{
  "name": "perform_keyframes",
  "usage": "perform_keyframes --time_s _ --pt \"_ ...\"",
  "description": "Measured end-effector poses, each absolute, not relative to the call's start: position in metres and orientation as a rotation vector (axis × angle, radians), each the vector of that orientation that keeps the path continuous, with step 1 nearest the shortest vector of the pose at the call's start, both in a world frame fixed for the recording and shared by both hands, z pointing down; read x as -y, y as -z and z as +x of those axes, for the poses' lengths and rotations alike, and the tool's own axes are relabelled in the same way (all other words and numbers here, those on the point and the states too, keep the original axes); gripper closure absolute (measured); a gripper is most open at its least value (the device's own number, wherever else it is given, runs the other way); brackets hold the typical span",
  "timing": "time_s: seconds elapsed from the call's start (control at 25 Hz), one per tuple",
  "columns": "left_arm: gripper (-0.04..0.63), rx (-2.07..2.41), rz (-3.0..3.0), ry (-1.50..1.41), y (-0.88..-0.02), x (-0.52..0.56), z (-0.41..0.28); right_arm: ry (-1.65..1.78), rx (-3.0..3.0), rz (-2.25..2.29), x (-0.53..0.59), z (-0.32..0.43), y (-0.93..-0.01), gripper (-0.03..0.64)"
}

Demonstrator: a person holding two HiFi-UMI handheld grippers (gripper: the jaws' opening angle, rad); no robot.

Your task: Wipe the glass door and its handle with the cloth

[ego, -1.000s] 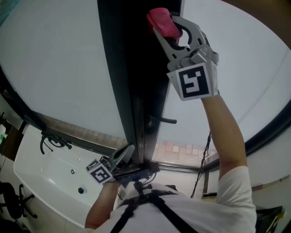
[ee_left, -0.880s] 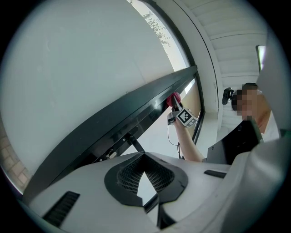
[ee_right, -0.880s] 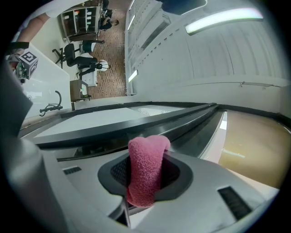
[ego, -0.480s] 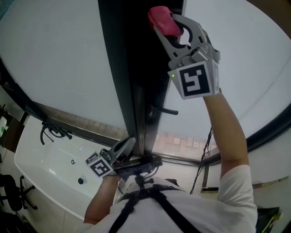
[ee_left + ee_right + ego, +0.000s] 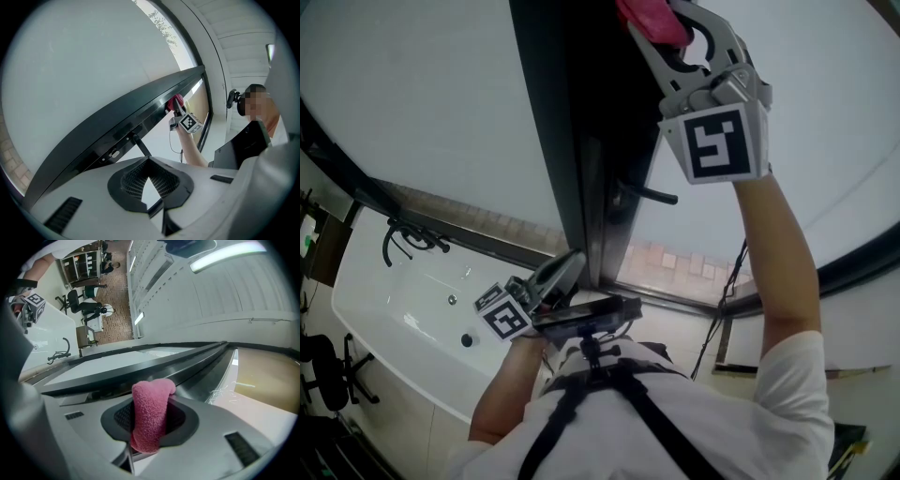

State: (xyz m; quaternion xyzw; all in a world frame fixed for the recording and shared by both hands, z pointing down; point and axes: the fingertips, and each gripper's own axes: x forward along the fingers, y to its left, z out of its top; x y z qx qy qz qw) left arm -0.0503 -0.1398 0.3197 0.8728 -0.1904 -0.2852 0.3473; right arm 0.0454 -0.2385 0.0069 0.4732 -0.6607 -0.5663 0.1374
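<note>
My right gripper [image 5: 664,21] is raised at the top of the head view, shut on a pink cloth [image 5: 649,15] that is pressed against the dark door frame [image 5: 581,141] between two glass panes [image 5: 422,94]. The black lever handle [image 5: 649,195] juts from the frame well below it. In the right gripper view the cloth [image 5: 150,416] fills the jaws of the right gripper [image 5: 150,404], beside the frame [image 5: 140,366]. My left gripper [image 5: 561,274] hangs low near my chest, shut and empty. Its own view shows the left gripper [image 5: 149,161], the handle [image 5: 140,145] and the distant cloth [image 5: 176,101].
A white bathtub [image 5: 403,319] with a black faucet [image 5: 408,239] lies at lower left. An office chair [image 5: 328,375] stands beyond it. A cable [image 5: 727,309] hangs by the right pane. A black device [image 5: 586,314] sits on my chest harness.
The right gripper has moved the cloth up along the door frame, to the top edge of the head view. The left gripper has stayed low by the body.
</note>
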Motion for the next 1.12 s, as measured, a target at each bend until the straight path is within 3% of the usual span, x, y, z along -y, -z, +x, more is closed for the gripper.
perform_keyframes --time_s 1.12 --pt "0.603 0.492 2.259 0.72 -0.322 0.139 -0.044 1.521 1.979 1.325 0.245 0.045 -0.082 0.517"
